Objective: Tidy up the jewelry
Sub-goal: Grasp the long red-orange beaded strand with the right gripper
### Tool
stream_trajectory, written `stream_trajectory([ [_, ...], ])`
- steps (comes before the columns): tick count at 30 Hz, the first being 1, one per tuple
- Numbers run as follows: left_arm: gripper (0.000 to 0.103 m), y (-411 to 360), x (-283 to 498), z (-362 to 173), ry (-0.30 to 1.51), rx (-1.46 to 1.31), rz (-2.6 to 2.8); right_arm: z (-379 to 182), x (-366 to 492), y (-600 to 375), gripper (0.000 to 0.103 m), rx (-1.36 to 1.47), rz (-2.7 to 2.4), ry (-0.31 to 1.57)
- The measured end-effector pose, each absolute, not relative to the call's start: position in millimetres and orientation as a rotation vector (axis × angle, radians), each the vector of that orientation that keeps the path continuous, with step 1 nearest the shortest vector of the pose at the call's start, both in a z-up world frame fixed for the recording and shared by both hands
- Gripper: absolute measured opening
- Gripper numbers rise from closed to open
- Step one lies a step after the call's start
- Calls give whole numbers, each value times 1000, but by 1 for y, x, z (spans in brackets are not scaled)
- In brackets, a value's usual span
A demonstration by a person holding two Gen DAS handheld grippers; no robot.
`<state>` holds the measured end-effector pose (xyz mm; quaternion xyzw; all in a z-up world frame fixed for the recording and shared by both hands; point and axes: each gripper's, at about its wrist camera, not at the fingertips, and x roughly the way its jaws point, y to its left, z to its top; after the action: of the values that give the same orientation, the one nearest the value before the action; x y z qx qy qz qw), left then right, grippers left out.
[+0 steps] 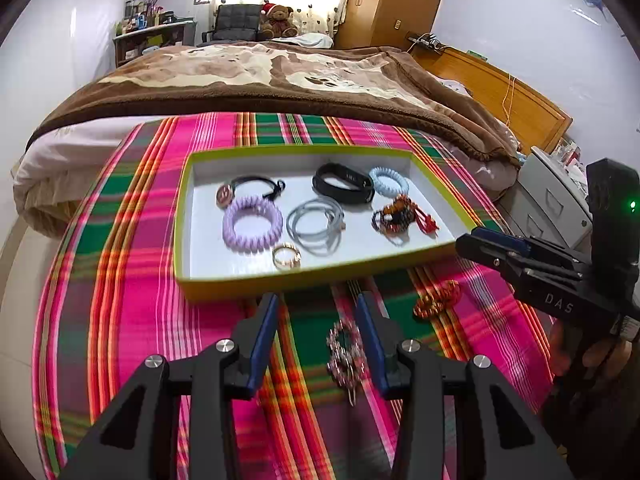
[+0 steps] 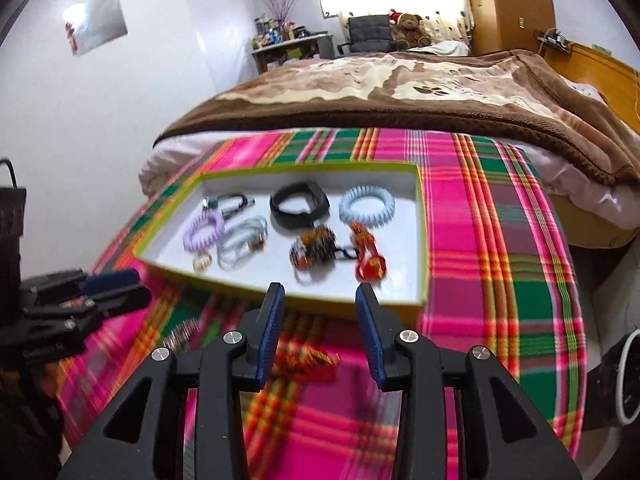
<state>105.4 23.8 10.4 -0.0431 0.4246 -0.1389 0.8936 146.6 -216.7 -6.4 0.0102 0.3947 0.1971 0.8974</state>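
Note:
A shallow white tray with a lime-green rim [image 1: 280,280] [image 2: 320,302] lies on a plaid cloth. It holds several pieces: a purple coil bracelet [image 1: 252,224], a grey cord loop [image 1: 316,224], a black band [image 1: 344,184], a pale blue coil [image 1: 390,180], a beaded bracelet [image 1: 394,216] and a gold ring [image 1: 286,256]. A dark beaded bracelet [image 1: 345,354] lies on the cloth between my open left gripper's [image 1: 318,304] fingers. An orange-red braided bracelet [image 1: 436,300] [image 2: 308,360] lies on the cloth under my open, empty right gripper [image 2: 320,294].
The plaid cloth [image 1: 140,280] covers the near end of a bed with a brown blanket [image 1: 280,76]. A grey cabinet [image 1: 560,196] stands at the right. My right gripper shows at the right edge of the left wrist view [image 1: 492,248].

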Motion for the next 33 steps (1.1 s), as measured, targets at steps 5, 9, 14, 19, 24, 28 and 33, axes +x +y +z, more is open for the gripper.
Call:
stream_trajectory([
  [5, 43, 19, 93, 8, 880, -56, -270, -19, 149, -216, 38, 0, 446, 863],
  [9, 43, 19, 86, 9, 875, -39, -257, -24, 154, -207, 38, -36, 488, 880],
  [14, 43, 21, 79, 13, 864, -37, -250, -34, 153, -199, 38, -82, 546, 929],
  [19, 43, 21, 75, 12, 864, -43, -250, -36, 137, -194, 38, -125, 602, 949],
  [24, 43, 23, 74, 11, 863, -53, -257, -38, 116, -186, 38, -192, 644, 959],
  [28, 43, 27, 72, 9, 866, -65, -253, -38, 99, -178, 38, -206, 683, 961],
  [33, 43, 32, 70, 8, 868, -81, -248, -33, 90, -173, 38, -197, 698, 936],
])
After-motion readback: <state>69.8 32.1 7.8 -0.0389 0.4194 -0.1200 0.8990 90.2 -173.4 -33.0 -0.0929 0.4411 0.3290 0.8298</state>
